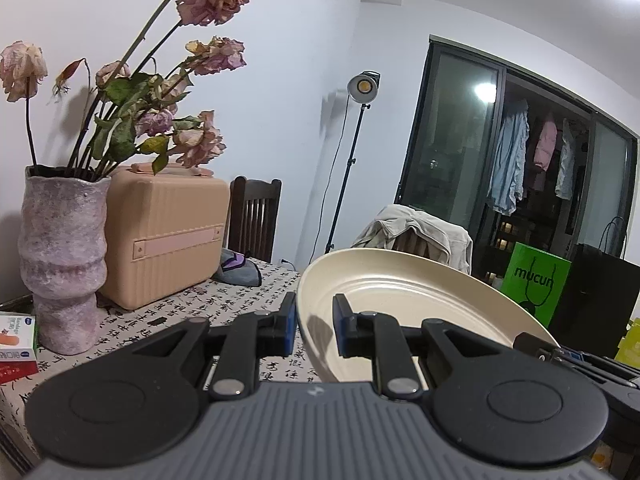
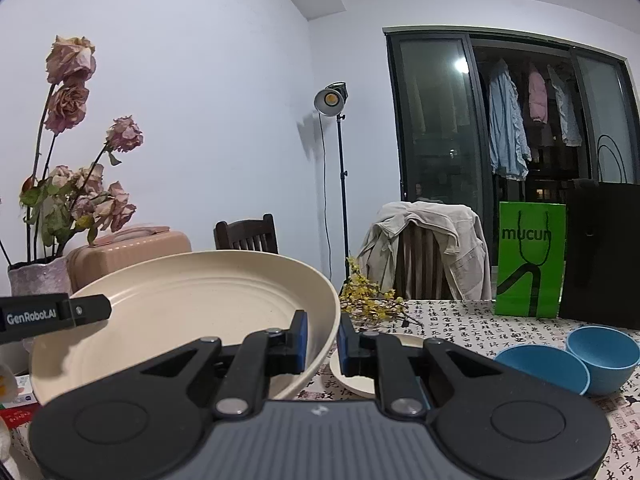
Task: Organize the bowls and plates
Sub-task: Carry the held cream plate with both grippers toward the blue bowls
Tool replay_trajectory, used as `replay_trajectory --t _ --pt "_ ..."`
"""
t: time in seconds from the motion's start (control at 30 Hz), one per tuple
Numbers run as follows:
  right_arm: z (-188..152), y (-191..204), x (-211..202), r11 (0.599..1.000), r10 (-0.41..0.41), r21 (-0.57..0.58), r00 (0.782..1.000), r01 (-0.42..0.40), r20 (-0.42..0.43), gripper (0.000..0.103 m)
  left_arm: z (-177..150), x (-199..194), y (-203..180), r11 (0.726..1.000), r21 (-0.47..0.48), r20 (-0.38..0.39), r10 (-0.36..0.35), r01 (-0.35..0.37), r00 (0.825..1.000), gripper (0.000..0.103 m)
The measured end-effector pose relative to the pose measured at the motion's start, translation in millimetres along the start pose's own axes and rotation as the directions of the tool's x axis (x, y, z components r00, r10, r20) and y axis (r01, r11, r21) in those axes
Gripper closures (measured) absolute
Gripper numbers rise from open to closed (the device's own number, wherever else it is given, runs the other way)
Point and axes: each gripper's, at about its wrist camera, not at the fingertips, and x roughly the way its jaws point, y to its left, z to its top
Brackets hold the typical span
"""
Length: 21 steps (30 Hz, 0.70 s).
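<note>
Left wrist view: nearest us, the left gripper points roughly level, a bit downward, its blue pads pinching the left rim of the cream plate. We hold the plate up off the table, tilted, its concentric rings facing up and toward us. The plate's near edge is cut off behind the gripper body. At far right a dark bit of the right gripper shows at the plate's opposite rim; its tips aren't clear from here. Beyond: vase w/ wilted roses, pink case.

Right wrist view: the right gripper sits close to level too, pads nipped onto the plate's right rim, one pad inside, one outside. The plate fills the left-centre, raised above the patterned cloth. The left gripper's fingertip reaches the far rim; its pads are hidden. Under our gripper a 2nd cream plate lies on the table, mostly blocked. Two blue bowls sit at right, touching or overlapping; we can't tell which. Green bag behind.
</note>
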Motion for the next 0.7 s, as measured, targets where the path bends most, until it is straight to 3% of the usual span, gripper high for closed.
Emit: replay_trajectory --t 0.7 --pt "3.5 -38.2 -28.4 0.997 -0.07 0.009 0.997 0.07 0.037 0.088 -7.7 -7.0 -41.6 0.997 0.032 0.001 -0.075 0.075 0.997 0.085"
